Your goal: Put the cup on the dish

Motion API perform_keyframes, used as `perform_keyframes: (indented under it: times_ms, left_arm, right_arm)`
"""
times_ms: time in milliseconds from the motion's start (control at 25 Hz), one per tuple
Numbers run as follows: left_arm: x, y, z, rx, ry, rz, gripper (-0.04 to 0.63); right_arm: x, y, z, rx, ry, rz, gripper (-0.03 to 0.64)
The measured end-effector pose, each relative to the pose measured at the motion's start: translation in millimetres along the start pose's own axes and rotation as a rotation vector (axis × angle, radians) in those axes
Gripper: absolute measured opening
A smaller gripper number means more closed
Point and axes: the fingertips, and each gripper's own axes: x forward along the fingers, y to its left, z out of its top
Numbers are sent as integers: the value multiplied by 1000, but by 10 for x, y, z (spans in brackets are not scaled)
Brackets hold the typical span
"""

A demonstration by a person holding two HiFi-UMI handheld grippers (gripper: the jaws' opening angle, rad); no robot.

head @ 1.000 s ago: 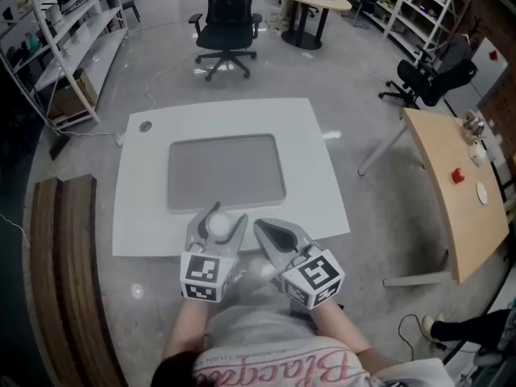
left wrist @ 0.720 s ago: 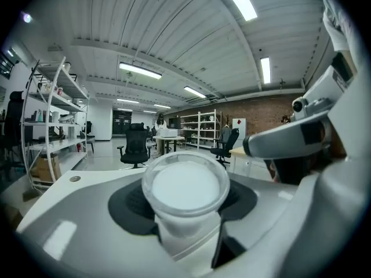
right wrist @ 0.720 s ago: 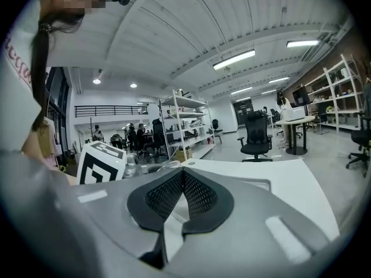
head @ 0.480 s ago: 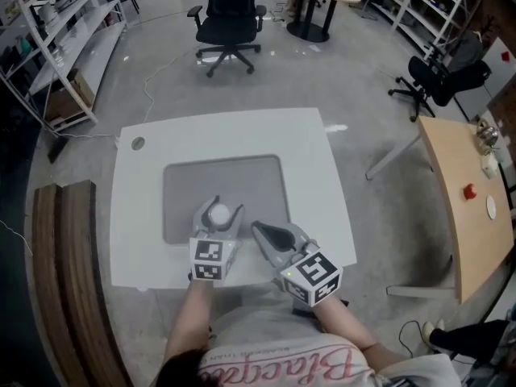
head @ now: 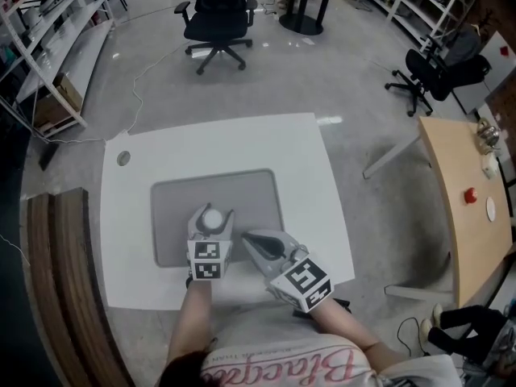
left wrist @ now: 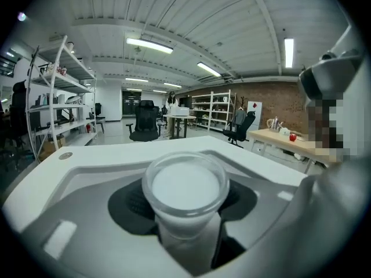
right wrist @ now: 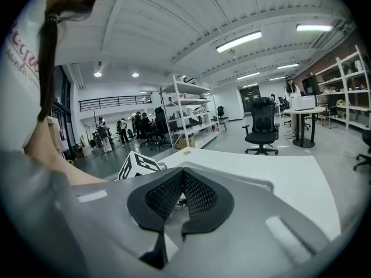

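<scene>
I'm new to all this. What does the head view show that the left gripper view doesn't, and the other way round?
Only the head view: the grey mat on the white table seen from above, the person's forearms, and the left gripper from outside with its marker cube.
Only the left gripper view: the ceiling lights and the brick wall far back.
Both: the cup held between the left gripper's fingers, the white table, and the black office chair.
</scene>
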Motion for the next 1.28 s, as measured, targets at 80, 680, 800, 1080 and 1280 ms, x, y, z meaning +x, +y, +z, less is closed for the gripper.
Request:
perform_keyframes:
  times_ms: [80, 680, 800, 1080, 1280]
  left_arm:
    - [50, -17, -46, 8, 46, 5, 250]
    - [90, -124, -172, 63, 159, -29, 420]
    - [2, -81, -126, 36, 138, -3, 420]
    - [-438, -15, 132, 9, 51, 97, 250]
    - [-794, -29, 311, -6, -65, 152, -2]
  right_arm:
    - [-5, -26, 3, 3, 3, 5, 2]
    - [-81, -69, 75, 8, -33, -27, 2]
    - [-116, -25, 96, -5, -46, -24, 2]
    - [-289, 102, 130, -23, -80, -56, 2]
    - [-414, 272, 93, -33, -99, -72, 2]
